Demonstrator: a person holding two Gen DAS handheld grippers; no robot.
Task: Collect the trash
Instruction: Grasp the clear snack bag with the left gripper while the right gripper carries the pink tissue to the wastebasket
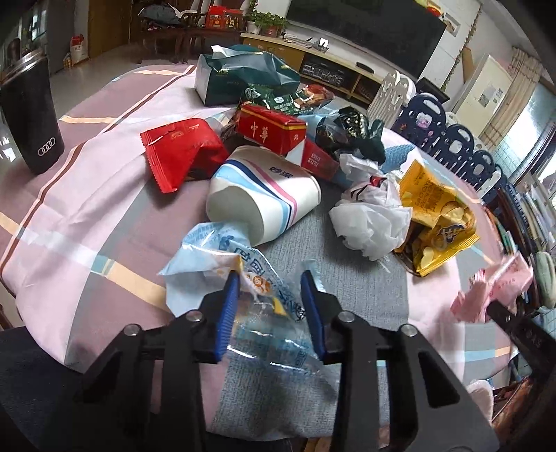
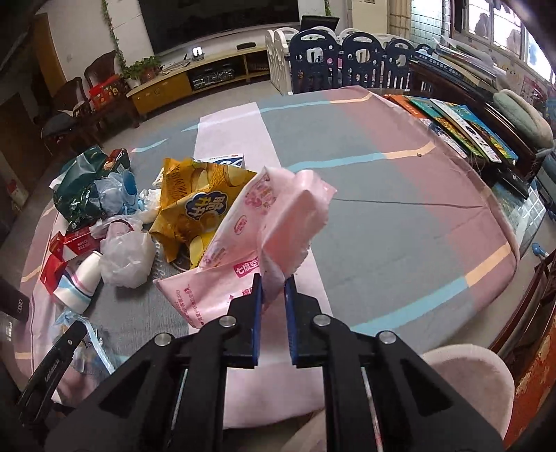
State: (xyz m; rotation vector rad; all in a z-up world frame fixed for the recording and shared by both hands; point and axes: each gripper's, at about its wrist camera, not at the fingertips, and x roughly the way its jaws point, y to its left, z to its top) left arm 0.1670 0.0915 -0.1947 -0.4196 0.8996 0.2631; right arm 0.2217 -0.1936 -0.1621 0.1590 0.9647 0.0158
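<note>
Pinching pink wrapper (image 2: 264, 222), right hand-held gripper (image 2: 273, 283) lifts it off table (image 2: 399, 208).

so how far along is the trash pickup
Nothing looks binned yet. In hand: the right hand-held gripper is shut on the pink wrapper, lifted off the tablecloth; the left hand-held gripper has the clear blue wrapper between its fingers, grip unclear. Left in the pile: paper cup, red packet, yellow chip bag, white plastic bag, cigarette box.

A home living room: large television (image 2: 222, 17) above a low media cabinet (image 2: 194, 76), child's playpen fence (image 2: 347, 59).
</note>
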